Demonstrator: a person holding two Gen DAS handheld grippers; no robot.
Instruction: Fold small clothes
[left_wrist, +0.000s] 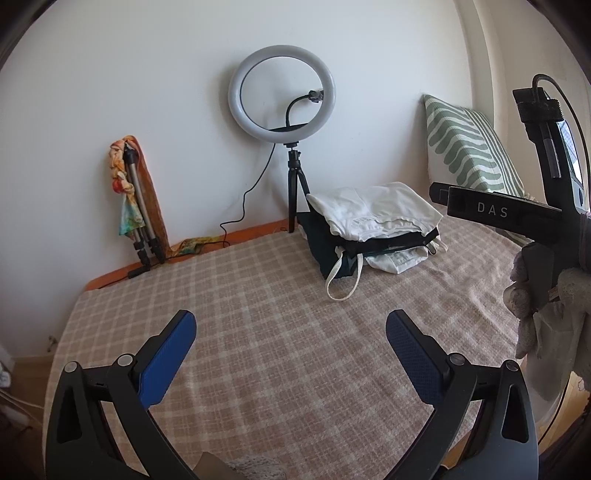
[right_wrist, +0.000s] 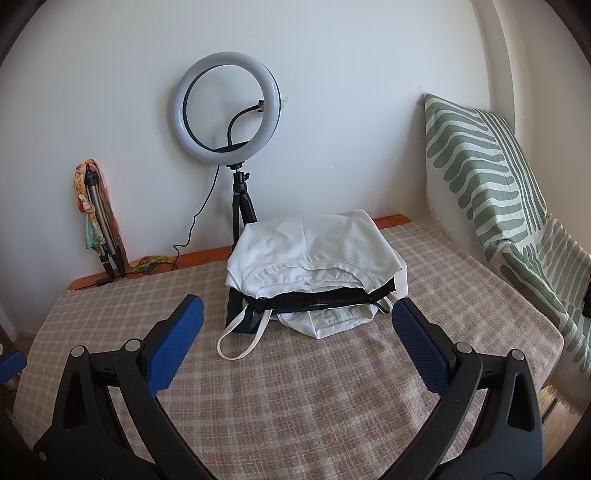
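Observation:
A stack of folded clothes (left_wrist: 373, 225) (right_wrist: 314, 266) lies on the checked blanket (left_wrist: 258, 314) (right_wrist: 314, 387), a white garment on top, a dark one and another white one beneath, with a white strap loop (right_wrist: 240, 339) trailing off the front. My left gripper (left_wrist: 291, 328) hovers open over the bare blanket, well short and left of the stack. My right gripper (right_wrist: 299, 314) is open just in front of the stack, empty. The right gripper's body (left_wrist: 517, 214), held by a gloved hand (left_wrist: 546, 306), shows at the right edge of the left wrist view.
A ring light on a small tripod (left_wrist: 282, 96) (right_wrist: 227, 107) stands against the wall behind the stack, its cable trailing left. A folded tripod with a colourful scarf (left_wrist: 136, 199) (right_wrist: 98, 214) leans at the back left. A green-patterned cushion (left_wrist: 469, 144) (right_wrist: 491, 173) stands at the right.

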